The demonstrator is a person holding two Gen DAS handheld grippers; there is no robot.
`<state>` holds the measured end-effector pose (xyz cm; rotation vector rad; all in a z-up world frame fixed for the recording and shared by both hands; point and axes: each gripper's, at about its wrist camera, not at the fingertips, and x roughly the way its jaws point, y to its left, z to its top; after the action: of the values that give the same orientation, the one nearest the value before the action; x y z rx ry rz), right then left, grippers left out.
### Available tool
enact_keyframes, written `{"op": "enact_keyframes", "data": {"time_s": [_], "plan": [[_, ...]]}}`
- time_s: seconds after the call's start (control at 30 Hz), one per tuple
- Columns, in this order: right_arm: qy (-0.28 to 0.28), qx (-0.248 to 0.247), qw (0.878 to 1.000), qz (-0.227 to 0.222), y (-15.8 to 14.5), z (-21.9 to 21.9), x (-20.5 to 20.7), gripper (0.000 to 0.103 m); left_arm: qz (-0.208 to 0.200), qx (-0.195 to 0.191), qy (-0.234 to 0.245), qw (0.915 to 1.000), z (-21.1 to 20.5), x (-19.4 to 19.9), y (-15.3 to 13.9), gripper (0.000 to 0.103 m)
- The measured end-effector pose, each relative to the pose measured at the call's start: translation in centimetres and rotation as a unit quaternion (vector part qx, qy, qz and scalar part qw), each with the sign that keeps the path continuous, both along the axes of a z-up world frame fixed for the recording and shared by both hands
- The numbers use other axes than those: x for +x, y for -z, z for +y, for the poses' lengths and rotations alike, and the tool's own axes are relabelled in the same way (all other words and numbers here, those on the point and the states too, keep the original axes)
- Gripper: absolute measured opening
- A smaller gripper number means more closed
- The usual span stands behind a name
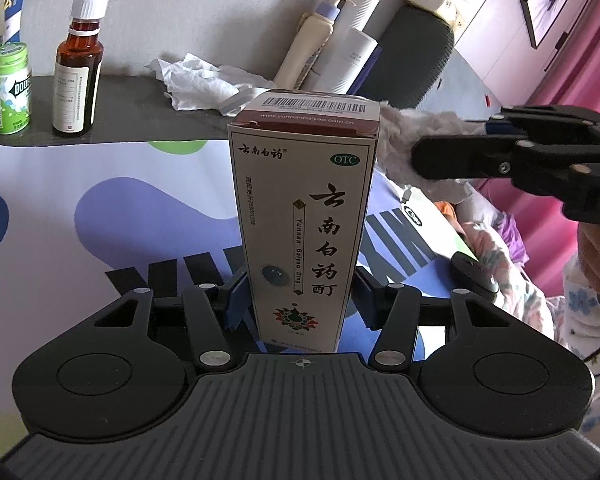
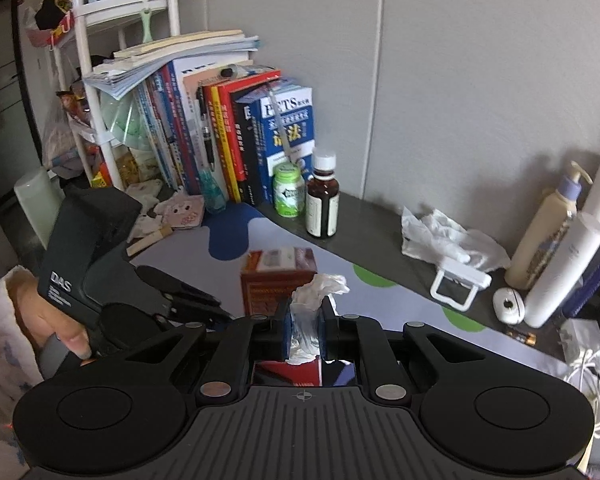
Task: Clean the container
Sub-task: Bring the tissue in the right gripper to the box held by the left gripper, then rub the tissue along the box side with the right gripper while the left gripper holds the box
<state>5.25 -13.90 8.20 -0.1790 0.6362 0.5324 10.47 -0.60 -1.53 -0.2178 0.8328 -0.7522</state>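
Observation:
A tall cream and maroon medicine box (image 1: 300,208) with Chinese print stands upright between the blue pads of my left gripper (image 1: 300,300), which is shut on its lower part. My right gripper (image 1: 420,156) reaches in from the right, shut on a wad of white tissue (image 1: 396,136) that touches the box's upper right edge. In the right wrist view the tissue (image 2: 318,286) sticks out of my right gripper (image 2: 305,322), against the box's top end (image 2: 268,280). A hand holds the left gripper (image 2: 216,306) at the left.
A brown bottle (image 1: 78,68), a green gum jar (image 1: 10,88), crumpled tissue (image 1: 196,84) and lotion bottles (image 1: 308,52) line the dark shelf at the back. Books (image 2: 228,136) and a white rack (image 2: 96,80) stand at the far left. A patterned mat (image 1: 100,208) covers the desk.

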Motion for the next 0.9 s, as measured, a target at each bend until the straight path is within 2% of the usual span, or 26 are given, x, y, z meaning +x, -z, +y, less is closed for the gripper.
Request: {"op": "enact_keyframes", "data": {"time_s": [0.3, 0.9], "plan": [[-0.025, 0.004, 0.999, -0.020, -1.3, 1.4, -0.9, 0.012, 0.008, -0.005, -0.001, 1.0000, 0.1, 0.3, 0.1, 0.052], [-0.005, -0.014, 1.000, 0.003, 1.5, 0.7, 0.2, 0.012, -0.021, 0.026, 0.004, 0.9994, -0.9, -0.4, -1.0, 0.051]]}}
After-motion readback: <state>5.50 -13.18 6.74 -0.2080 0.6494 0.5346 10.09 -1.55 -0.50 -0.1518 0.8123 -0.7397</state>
